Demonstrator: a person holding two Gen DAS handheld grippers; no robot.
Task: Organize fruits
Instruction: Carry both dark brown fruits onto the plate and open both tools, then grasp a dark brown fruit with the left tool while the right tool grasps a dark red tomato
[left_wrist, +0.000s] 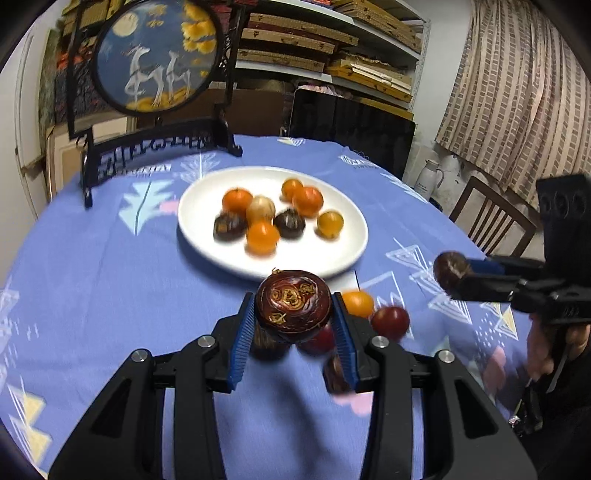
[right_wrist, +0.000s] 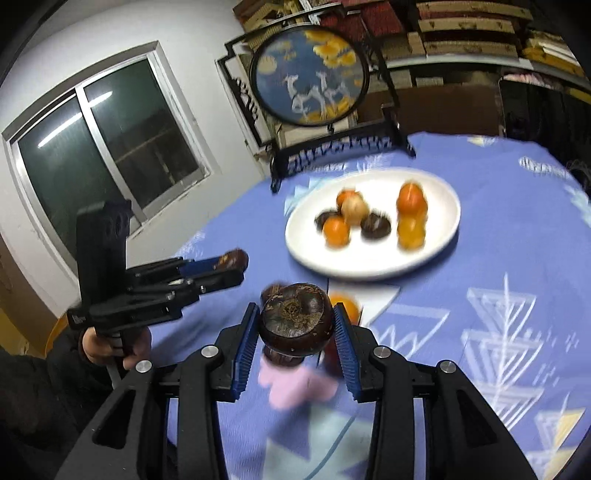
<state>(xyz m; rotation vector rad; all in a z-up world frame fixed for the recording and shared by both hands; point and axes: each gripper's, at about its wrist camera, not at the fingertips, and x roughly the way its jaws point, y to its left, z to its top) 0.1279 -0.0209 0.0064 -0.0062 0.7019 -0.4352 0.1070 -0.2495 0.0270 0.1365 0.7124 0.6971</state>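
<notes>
A white plate (left_wrist: 343, 254) on the blue tablecloth holds several orange fruits and dark water chestnuts; it also shows in the right wrist view (right_wrist: 436, 254). My left gripper (left_wrist: 293, 317) is shut on a dark brown water chestnut (left_wrist: 293, 306), held above the cloth just short of the plate. My right gripper (right_wrist: 295, 321) is shut on another dark water chestnut (right_wrist: 295, 317). It shows at the right of the left wrist view (left_wrist: 448, 277); the left one shows at the left of the right wrist view (right_wrist: 232, 264). Loose fruits lie under the grippers: an orange one (left_wrist: 358, 302) and a red one (left_wrist: 390, 321).
A round embroidered screen on a black stand (left_wrist: 155, 55) stands at the table's far left edge. A wooden chair (left_wrist: 491, 218) and a white jug (left_wrist: 428, 177) are beyond the right edge. Shelves of boxes line the back wall. A window (right_wrist: 103, 147) is at left.
</notes>
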